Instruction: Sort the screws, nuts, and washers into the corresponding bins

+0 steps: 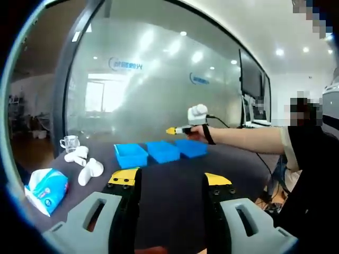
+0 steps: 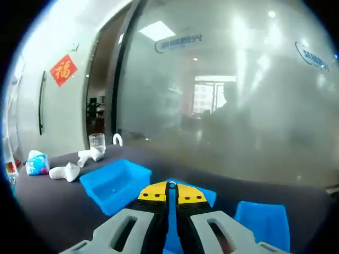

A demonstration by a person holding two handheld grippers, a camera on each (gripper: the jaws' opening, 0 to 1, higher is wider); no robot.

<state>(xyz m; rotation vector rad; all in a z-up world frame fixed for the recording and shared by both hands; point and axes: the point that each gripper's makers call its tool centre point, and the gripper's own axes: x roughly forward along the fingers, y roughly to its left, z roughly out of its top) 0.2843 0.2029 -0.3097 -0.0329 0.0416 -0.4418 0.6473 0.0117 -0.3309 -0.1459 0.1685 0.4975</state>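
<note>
Three blue bins stand in a row on the dark surface (image 1: 169, 185): in the left gripper view the left bin (image 1: 130, 155), the middle bin (image 1: 163, 151) and the right bin (image 1: 192, 147) sit side by side, each touching or just beside the next. In the right gripper view the right gripper (image 2: 171, 186) hangs over the middle bin, jaws pressed together with a small round metal piece (image 2: 171, 184) pinched at the yellow tips; whether it is a nut or a washer cannot be told. In that same view the left bin lies to the left of the jaws and the right bin to their right. The left gripper view shows that right gripper from afar, held in a person's hand (image 1: 198, 132) above the right end of the row. The left gripper (image 1: 169, 180) hovers well short of the bins, its jaws spread with nothing between them. Left of the bins lie white moulded pieces (image 1: 87, 168), a glass cup (image 1: 69, 142) and a tissue pack (image 1: 46, 189). Behind the surface stands a frosted glass wall (image 1: 159, 79)
</note>
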